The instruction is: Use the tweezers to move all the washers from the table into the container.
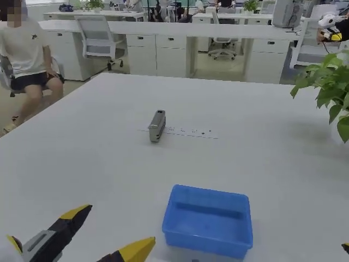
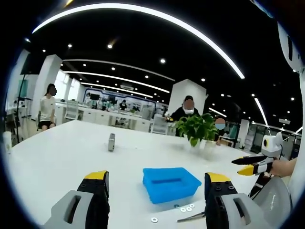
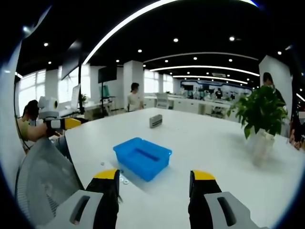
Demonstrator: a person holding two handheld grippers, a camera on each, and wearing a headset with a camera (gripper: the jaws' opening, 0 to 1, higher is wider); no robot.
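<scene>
At the table's near edge, the left gripper and right gripper gaped wide, empty. Just beyond, tweezers lay beside the washers, near the container, which looked empty; I'd say the whole job was yet to do.

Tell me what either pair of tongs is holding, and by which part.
Nothing: left tongs and right tongs are open and empty; tweezers lie on the table.
</scene>
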